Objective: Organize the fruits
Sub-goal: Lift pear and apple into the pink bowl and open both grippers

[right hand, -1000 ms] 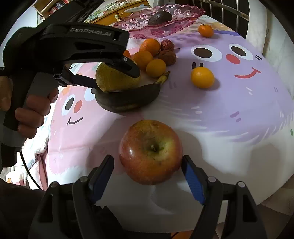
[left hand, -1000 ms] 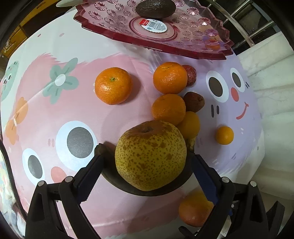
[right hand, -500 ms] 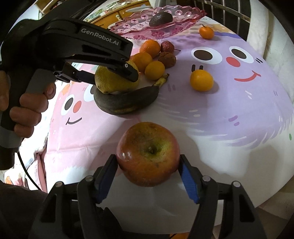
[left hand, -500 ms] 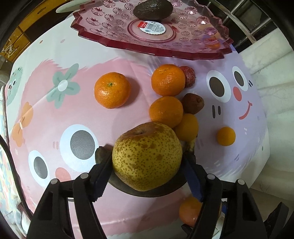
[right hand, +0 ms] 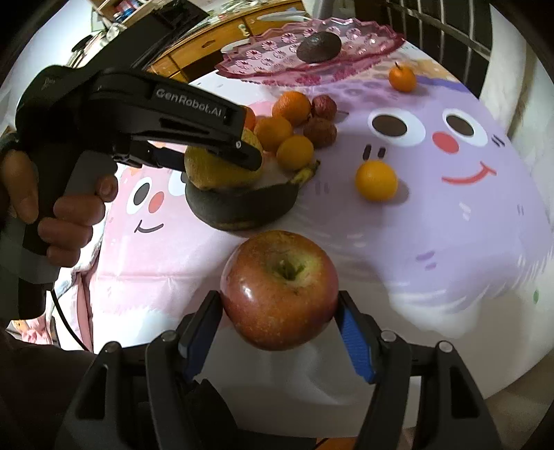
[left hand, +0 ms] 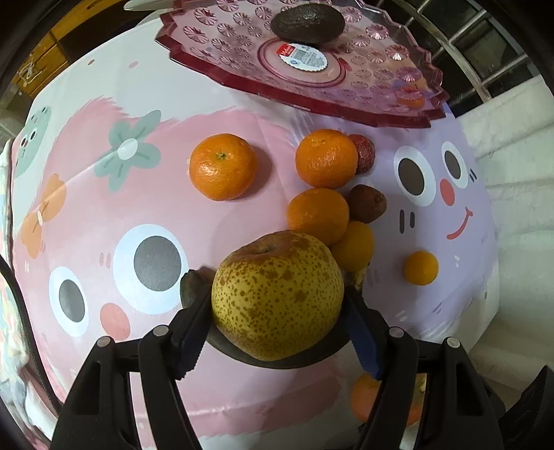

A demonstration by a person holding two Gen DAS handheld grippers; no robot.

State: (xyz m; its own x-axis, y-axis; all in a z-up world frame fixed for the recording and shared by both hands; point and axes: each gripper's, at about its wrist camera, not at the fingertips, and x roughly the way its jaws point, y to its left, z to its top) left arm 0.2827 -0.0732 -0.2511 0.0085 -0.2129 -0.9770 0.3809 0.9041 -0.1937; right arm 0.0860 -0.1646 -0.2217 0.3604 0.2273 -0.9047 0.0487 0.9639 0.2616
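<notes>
My left gripper (left hand: 277, 322) is shut on a speckled yellow-brown pear (left hand: 277, 297) and holds it over a dark overripe banana (right hand: 242, 207). My right gripper (right hand: 278, 322) is shut on a red apple (right hand: 278, 290), lifted above the tablecloth. The left gripper and pear (right hand: 221, 166) also show in the right wrist view. A pink plastic tray (left hand: 242, 59) at the far side holds a dark avocado (left hand: 308, 24). Several oranges (left hand: 223, 166) and small brown fruits (left hand: 367, 207) lie loose between the pear and the tray.
A round table carries a pink and purple cartoon tablecloth (right hand: 432, 225). Small oranges (right hand: 375, 180) lie loose on the purple side, one (right hand: 401, 78) near the tray. A metal railing (right hand: 450, 38) stands behind the table. A wooden cabinet (right hand: 214, 45) is at the back left.
Both grippers closed from open onto their fruit. The left gripper then lifted the pear slightly; the right gripper lifted the apple off the cloth.
</notes>
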